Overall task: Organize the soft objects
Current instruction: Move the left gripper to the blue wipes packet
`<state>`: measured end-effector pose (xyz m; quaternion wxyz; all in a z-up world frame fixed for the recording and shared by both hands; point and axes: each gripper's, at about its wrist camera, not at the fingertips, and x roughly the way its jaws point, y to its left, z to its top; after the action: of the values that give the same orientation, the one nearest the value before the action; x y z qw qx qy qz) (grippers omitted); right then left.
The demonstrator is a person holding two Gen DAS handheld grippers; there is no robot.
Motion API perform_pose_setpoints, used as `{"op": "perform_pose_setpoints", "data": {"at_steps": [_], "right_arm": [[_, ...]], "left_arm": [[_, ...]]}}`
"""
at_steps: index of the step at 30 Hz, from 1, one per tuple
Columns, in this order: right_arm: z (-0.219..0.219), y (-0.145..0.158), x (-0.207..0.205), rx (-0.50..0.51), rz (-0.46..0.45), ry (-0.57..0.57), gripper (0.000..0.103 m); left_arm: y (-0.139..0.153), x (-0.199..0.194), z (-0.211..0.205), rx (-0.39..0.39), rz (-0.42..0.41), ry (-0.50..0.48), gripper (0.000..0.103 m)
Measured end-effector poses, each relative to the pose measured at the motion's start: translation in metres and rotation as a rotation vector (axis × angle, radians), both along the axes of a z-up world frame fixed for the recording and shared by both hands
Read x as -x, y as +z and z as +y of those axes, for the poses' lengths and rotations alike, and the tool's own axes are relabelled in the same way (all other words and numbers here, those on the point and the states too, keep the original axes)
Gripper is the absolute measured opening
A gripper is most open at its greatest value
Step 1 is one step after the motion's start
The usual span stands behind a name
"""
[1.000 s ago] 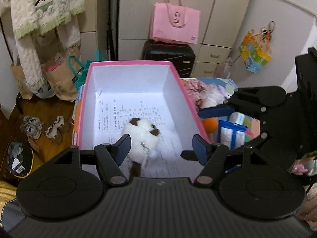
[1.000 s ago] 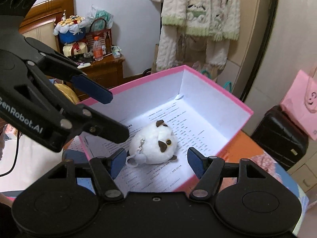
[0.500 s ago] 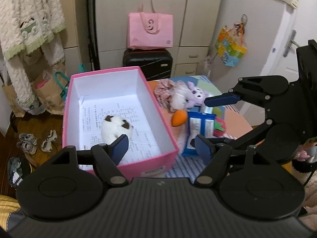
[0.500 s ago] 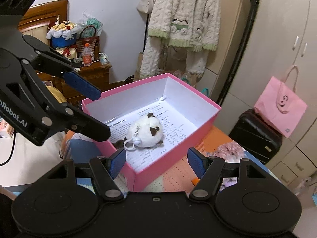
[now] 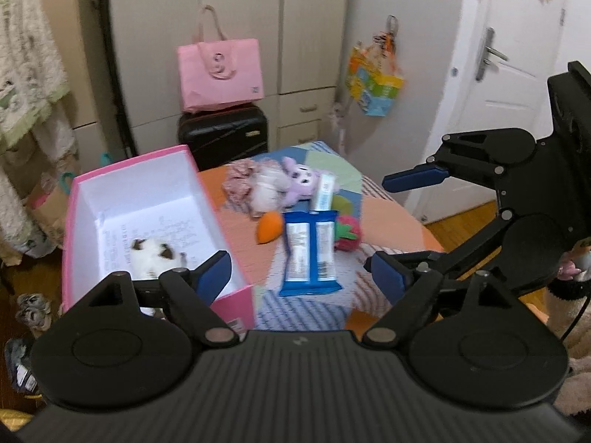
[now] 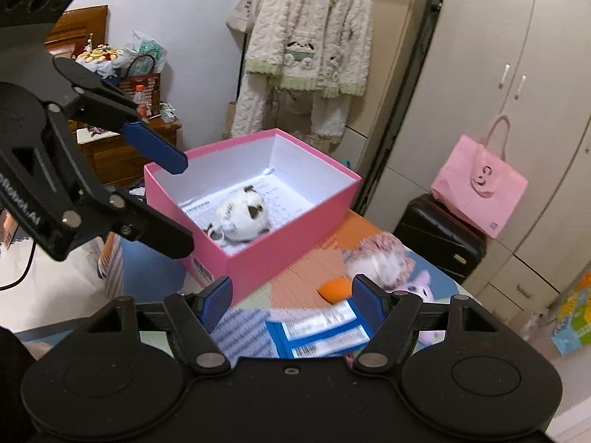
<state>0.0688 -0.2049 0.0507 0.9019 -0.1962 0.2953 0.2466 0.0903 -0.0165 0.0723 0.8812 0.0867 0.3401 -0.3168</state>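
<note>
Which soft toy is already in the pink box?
The white toy with brown patches. It lies alone inside the pink box, on printed paper. The purple bunny, the orange toy and the others lie outside on the table.

Little can be read: white lettering ending in "Robot.AI" — its start cut off — runs along the black body of the left gripper (image 6: 177, 205) in the right wrist view. The printed sheet inside the pink box (image 6: 295, 232) and the blue packet's (image 5: 309, 254) labels are too blurred.

Plush toy (image 5: 151, 254) in box (image 5: 232, 302), wipes pack (image 5: 309, 254) right of box, suitcase (image 5: 223, 136) behind
</note>
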Motion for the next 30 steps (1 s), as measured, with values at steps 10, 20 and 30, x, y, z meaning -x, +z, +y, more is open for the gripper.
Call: {"op": "perform_pose_setpoints", "data": {"at_steps": [10,20,30], "right_arm": [[-0.046,-0.028,0.013,-0.080,0.042,-0.050,0.077],[-0.076,-0.070,-0.018,-0.152,0.125,-0.076,0.078],[-0.080,-0.135,-0.041,-0.266,0.143,0.022,0.077]], "left_arm": [[-0.034,-0.010,-0.052,-0.017,0.073,-0.113,0.087],[-0.071,-0.040,-0.088,-0.047,0.022,-0.100,0.089],[-0.124,-0.087,-0.114,-0.086,0.181,-0.036,0.089]]}}
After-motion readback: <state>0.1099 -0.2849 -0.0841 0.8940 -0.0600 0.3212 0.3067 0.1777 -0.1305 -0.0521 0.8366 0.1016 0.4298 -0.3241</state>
